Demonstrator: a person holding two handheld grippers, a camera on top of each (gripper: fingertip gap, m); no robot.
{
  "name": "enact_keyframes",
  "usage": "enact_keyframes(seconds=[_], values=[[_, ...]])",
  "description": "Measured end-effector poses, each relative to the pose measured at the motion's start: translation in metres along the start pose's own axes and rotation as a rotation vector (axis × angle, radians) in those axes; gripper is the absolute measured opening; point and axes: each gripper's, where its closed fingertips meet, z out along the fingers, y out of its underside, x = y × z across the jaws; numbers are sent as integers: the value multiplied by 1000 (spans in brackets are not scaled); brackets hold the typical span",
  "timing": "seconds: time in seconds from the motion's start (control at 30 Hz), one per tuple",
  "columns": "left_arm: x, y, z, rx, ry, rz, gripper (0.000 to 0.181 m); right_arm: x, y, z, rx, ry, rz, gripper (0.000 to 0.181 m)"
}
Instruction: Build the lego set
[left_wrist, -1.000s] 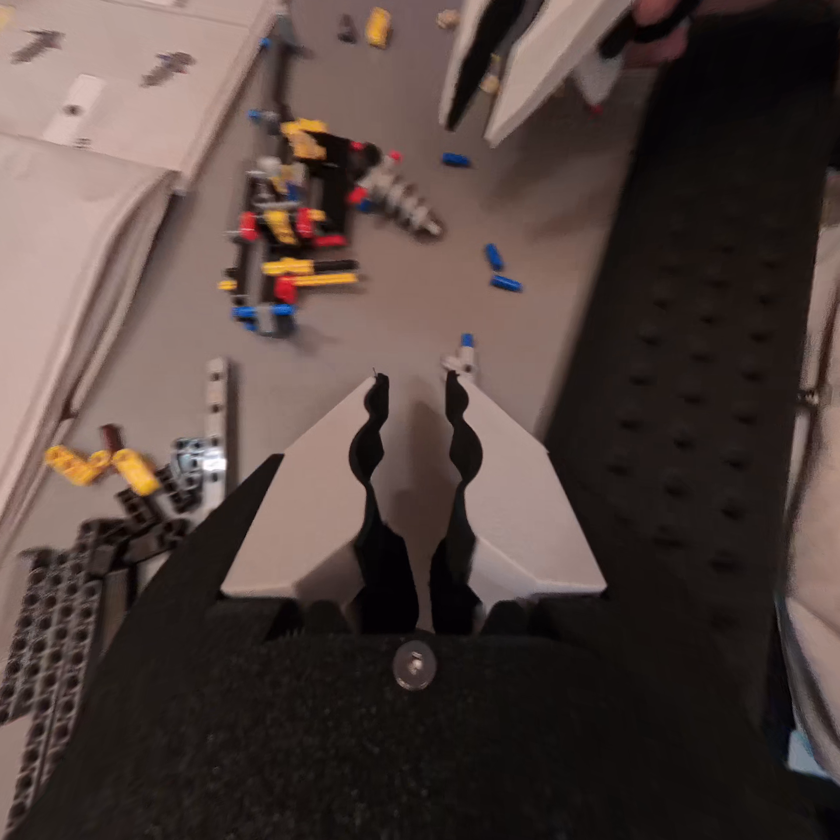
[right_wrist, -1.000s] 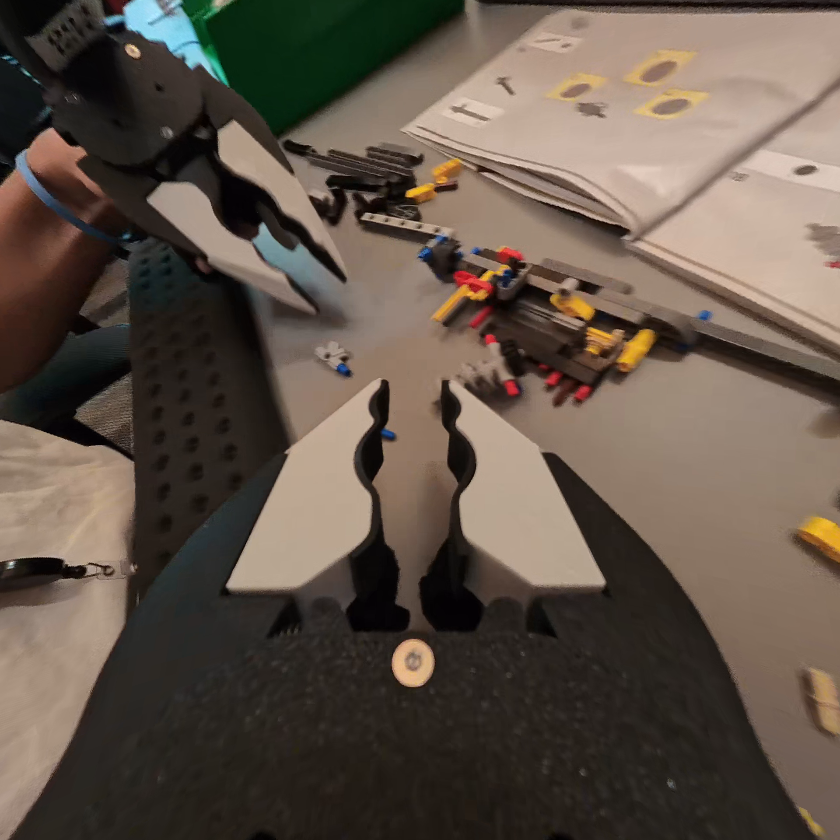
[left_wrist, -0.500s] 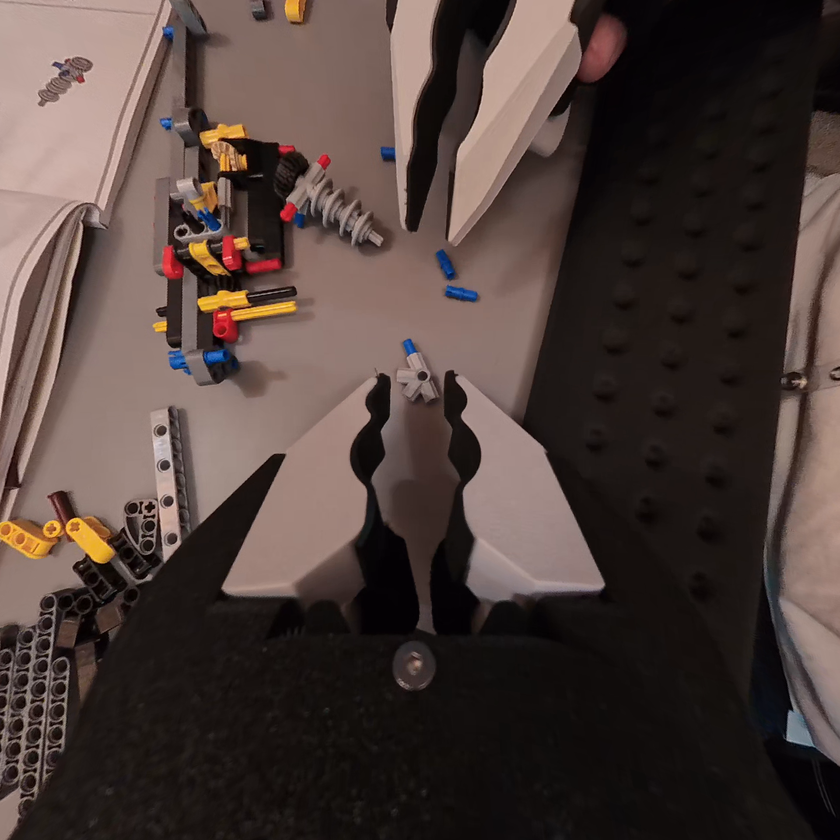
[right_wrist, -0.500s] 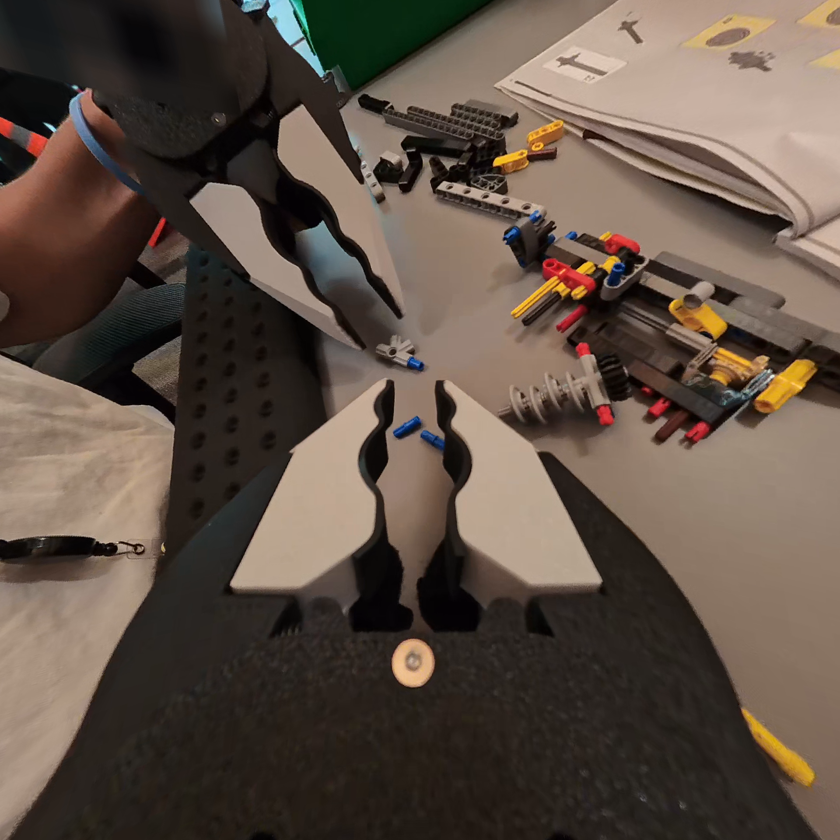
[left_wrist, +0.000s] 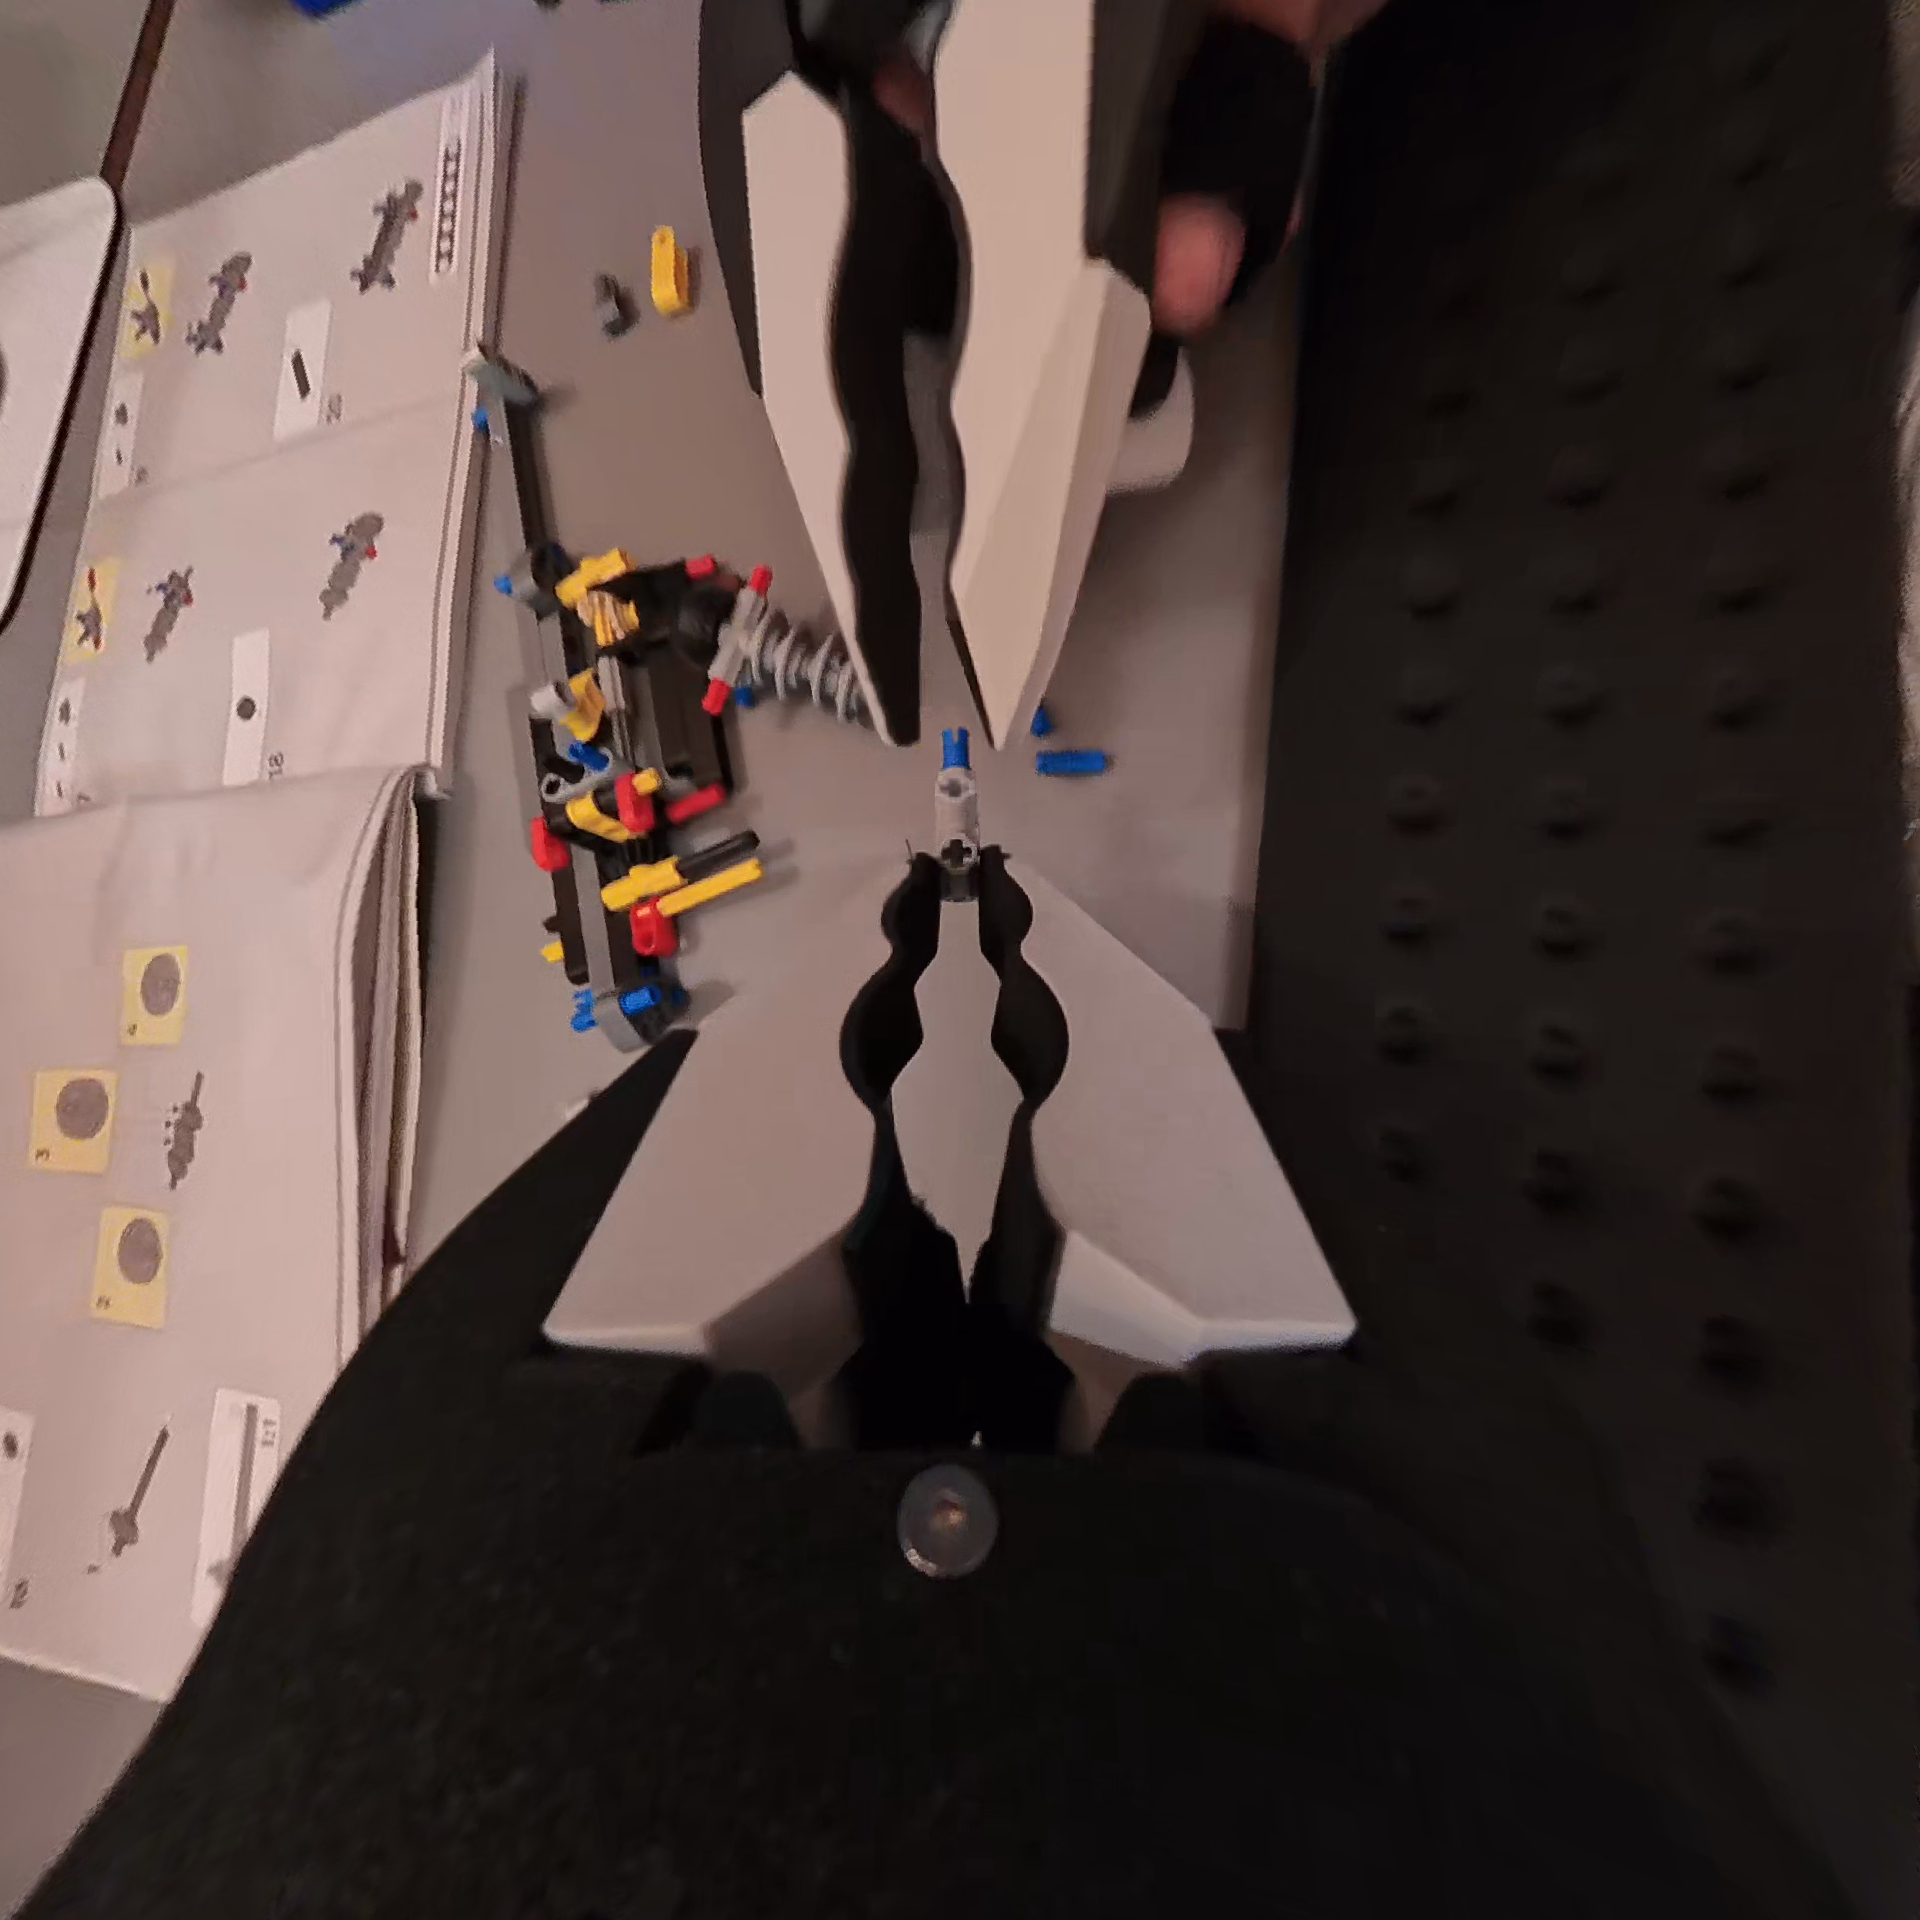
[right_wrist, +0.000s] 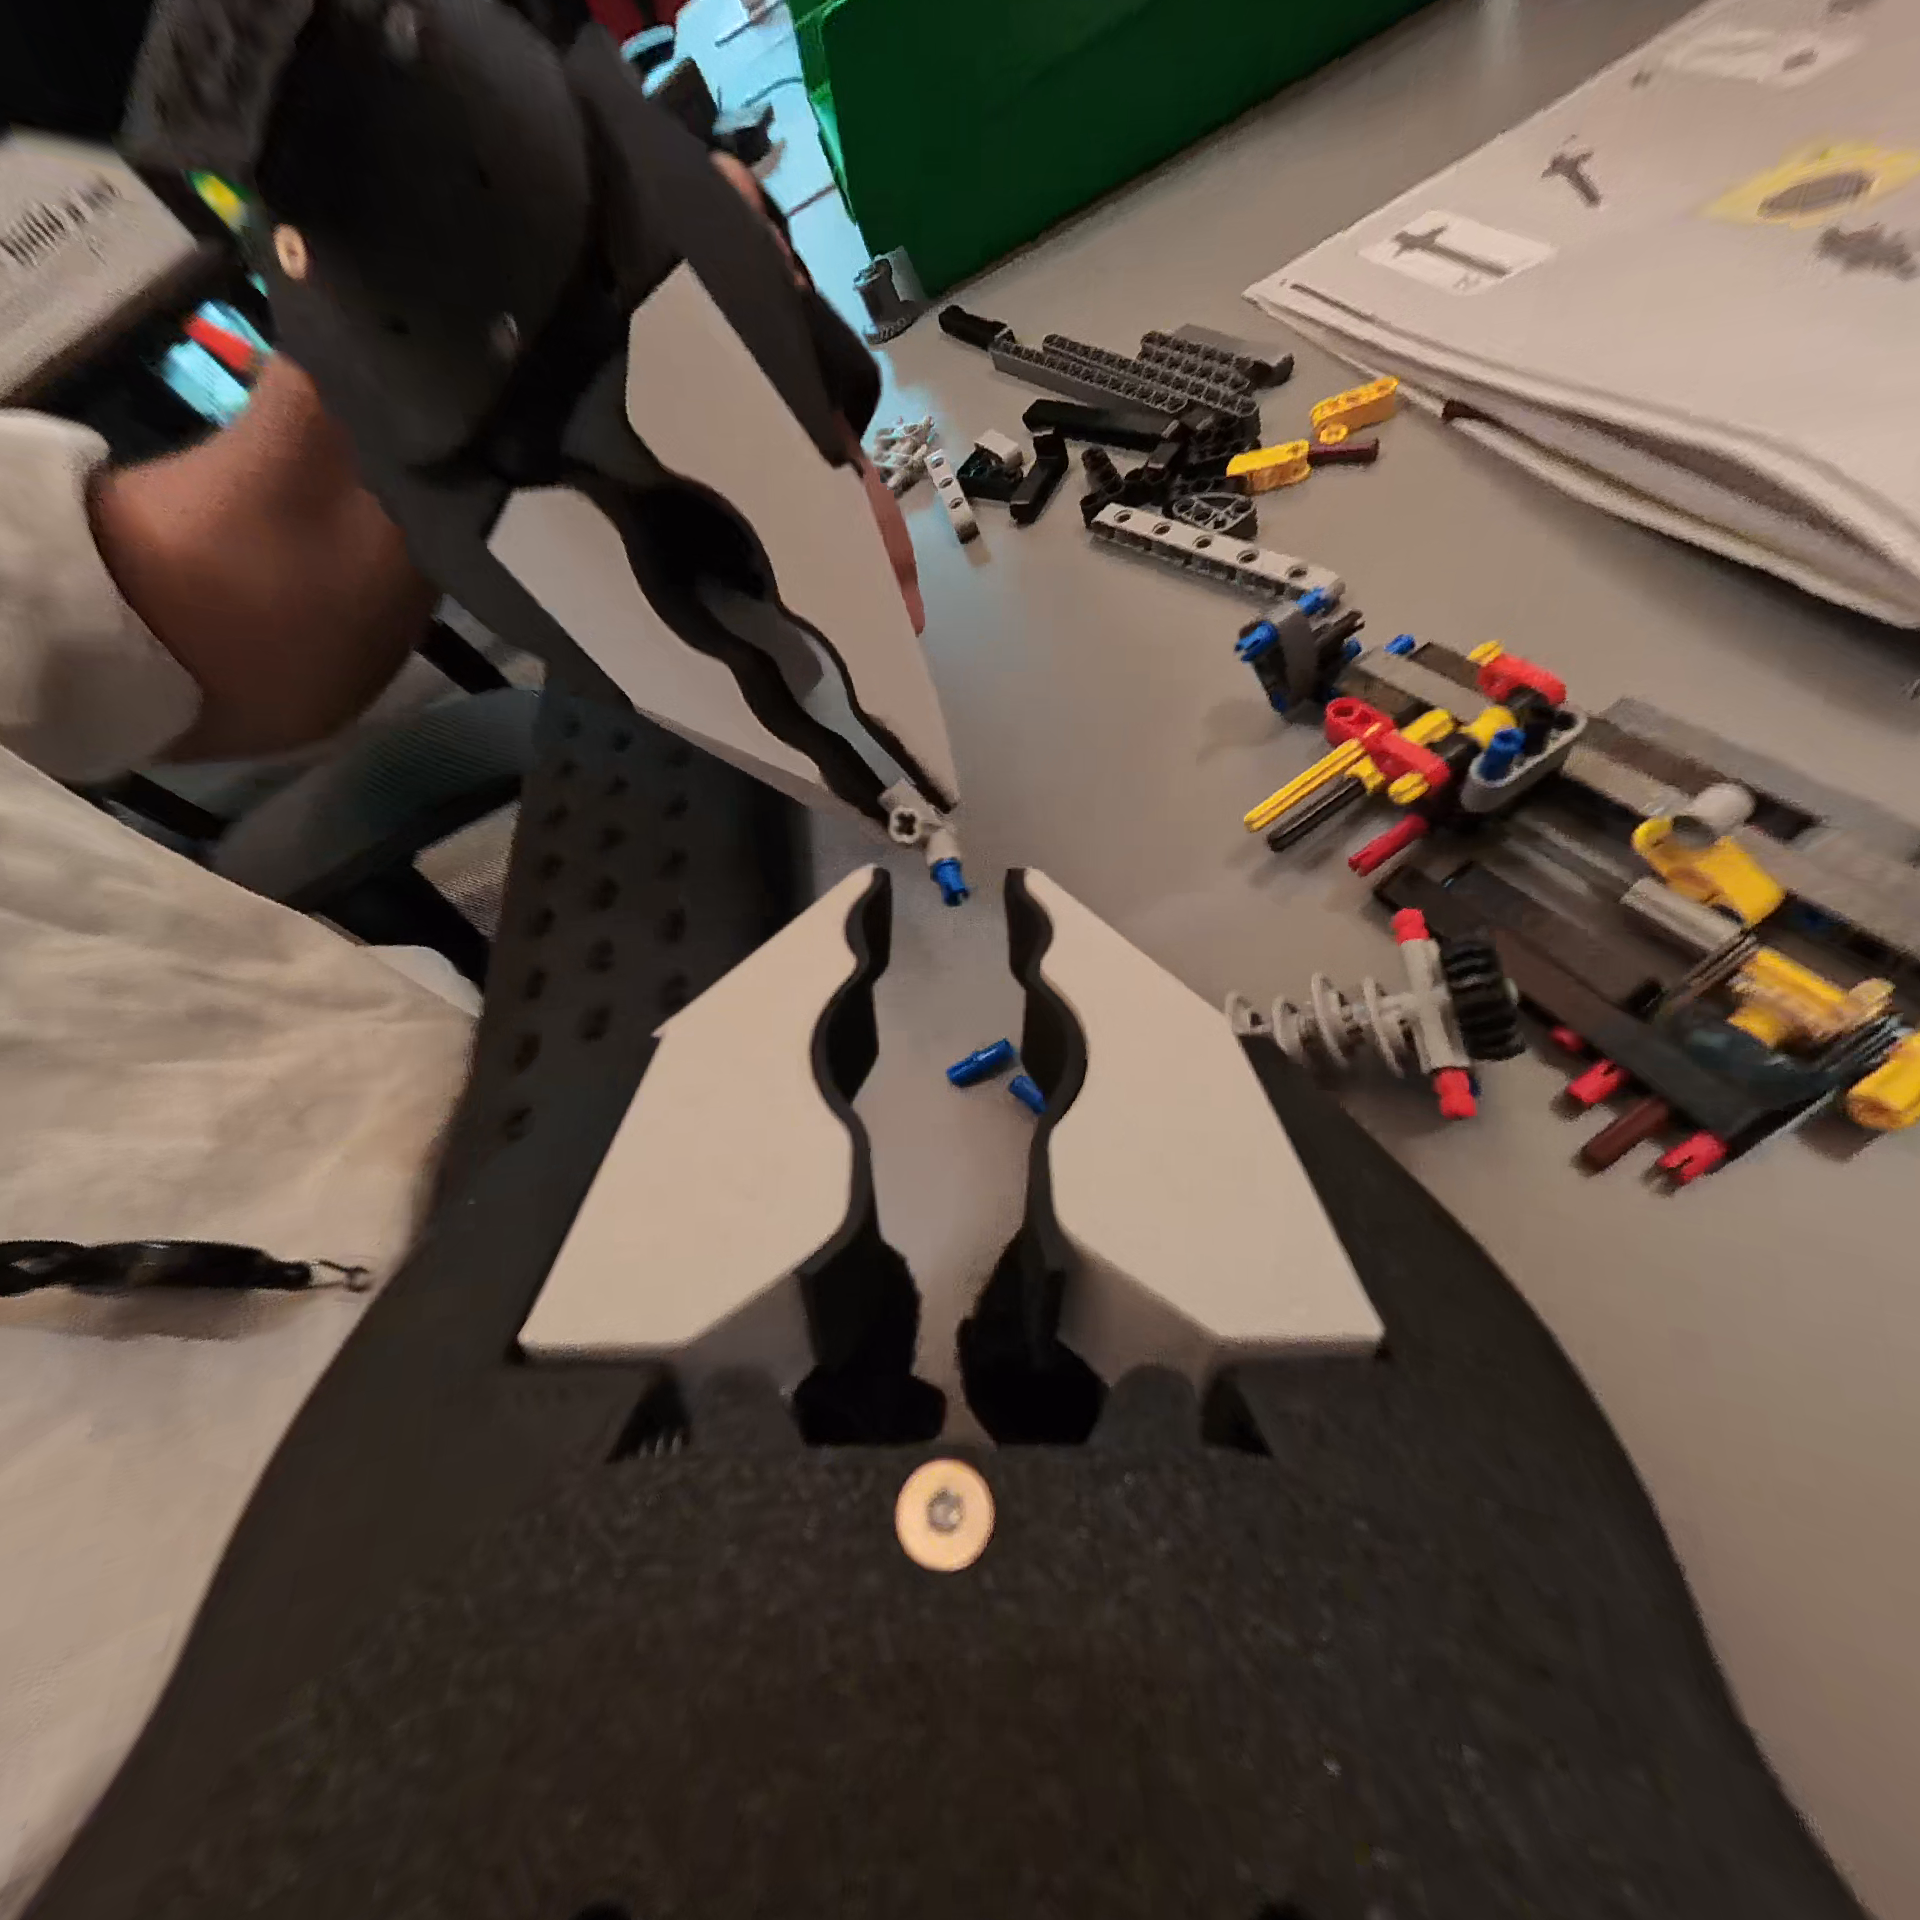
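Two grippers over a grey worktop. Left gripper: narrowed onto a small grey connector with a blue pin at its far end, pinched at the tips, seemingly so the pin stays exposed. Right gripper: jaws parted, empty, tips just beside that pin, probably ready to receive it. Two loose blue pins lie below. Half-built model sits apart, near an instruction booklet.
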Motion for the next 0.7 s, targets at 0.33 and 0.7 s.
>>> enact_keyframes(seconds=[0.33,0.7], values=[[-3,-23,-15,78,35,-7,6,-11,-16,-11,81,94,-258,13],[8,-21,-15,37,84,17,6,-20,-10,-9,51,93,-410,8]])
